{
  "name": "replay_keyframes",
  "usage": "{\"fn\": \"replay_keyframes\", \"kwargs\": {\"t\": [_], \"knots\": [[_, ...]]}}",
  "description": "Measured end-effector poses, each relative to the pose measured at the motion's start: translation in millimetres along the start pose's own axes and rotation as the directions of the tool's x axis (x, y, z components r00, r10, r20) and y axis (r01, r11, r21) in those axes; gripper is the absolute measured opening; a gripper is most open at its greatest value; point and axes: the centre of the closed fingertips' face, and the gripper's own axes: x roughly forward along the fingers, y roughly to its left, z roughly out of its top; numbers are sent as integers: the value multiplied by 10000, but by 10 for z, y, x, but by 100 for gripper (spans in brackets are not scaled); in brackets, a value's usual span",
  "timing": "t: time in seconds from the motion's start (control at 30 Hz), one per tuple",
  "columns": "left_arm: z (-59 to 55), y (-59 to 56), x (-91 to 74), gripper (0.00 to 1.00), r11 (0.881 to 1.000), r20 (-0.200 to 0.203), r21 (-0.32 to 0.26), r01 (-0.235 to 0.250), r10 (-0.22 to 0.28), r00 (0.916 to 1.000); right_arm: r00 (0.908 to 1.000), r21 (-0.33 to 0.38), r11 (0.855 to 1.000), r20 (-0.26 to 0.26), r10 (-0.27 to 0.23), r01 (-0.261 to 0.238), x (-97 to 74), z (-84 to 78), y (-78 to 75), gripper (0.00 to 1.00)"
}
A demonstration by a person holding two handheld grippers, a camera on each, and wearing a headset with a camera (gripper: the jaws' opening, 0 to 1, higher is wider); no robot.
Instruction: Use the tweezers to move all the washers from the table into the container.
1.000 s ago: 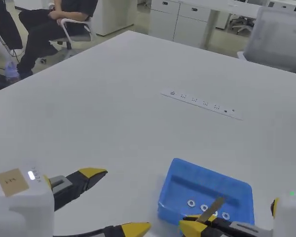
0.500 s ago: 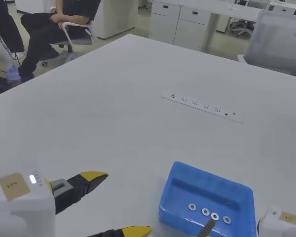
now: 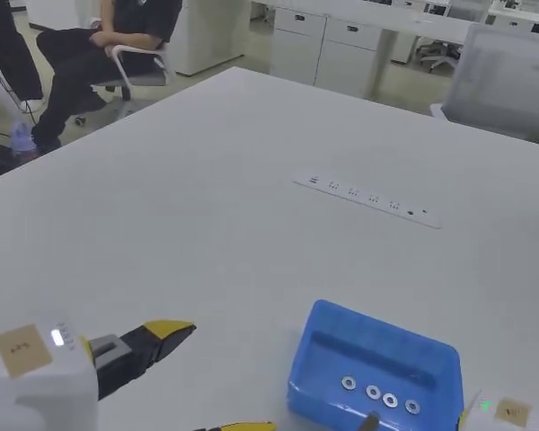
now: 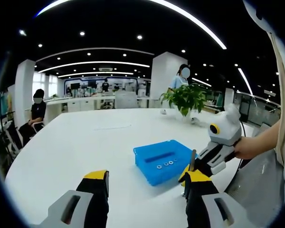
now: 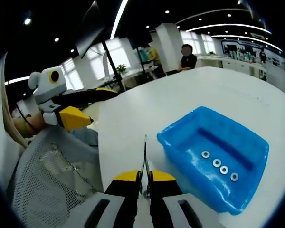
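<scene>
Four washers (image 3: 373, 391) lie in a short row on the floor of the blue container (image 3: 388, 326), toward the wall on the person's side; they are close together, though whether they touch cannot be told. The container stands on the white table (image 3: 207, 233) near its front edge. Just beside the container, on the person's side, the tweezers (image 5: 145, 154) point up and forward, their two thin arms pressed together at the tip. The right gripper (image 5: 144, 176) grips the tweezers by the lower end, its yellow-tipped jaws drawn narrow around them. The left gripper (image 4: 146, 175) hovers above the table to the left of the container and well apart from it, jaws spread wide. Farther back on the table, a flat white power strip (image 3: 366, 194) is set into the surface. Beyond the far left corner a person sits in a chair (image 3: 130, 56); a potted plant (image 4: 187, 97) stands at another edge of the table.
</scene>
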Motion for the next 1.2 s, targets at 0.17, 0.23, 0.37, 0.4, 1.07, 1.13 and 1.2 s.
{"fn": "replay_keyframes", "kwargs": {"t": [0.17,0.23,0.37,0.4,1.07,1.13,1.2], "knots": [[-1,-4,-2,65,10000,1,0,11,-11,10000,9996,-1096,9939,-232,131,-156,16,-28,127,5],[-2,-4,-4,65,10000,-2,2,10,-10,10000,9995,-1349,9907,-300,133,-172,21,-37,153,5],[-5,-2,-6,64,10000,-12,12,-8,8,10000,9994,-1953,9806,-347,77,-143,40,-38,182,5],[-3,-1,-7,64,10000,1,8,-22,22,10000,9992,-2160,9763,-381,80,-160,41,-42,191,5],[2,6,-13,64,10000,29,20,-69,69,10000,9997,-2534,9673,-249,55,-116,-4,-54,159,3],[3,11,-13,64,10000,38,10,-89,89,10000,10000,-1702,9854,-49,-32,24,-16,-44,112,3],[6,12,-12,64,10000,53,-1,-94,94,9999,9999,-974,9952,103,59,-49,-38,-38,97,3]]}}
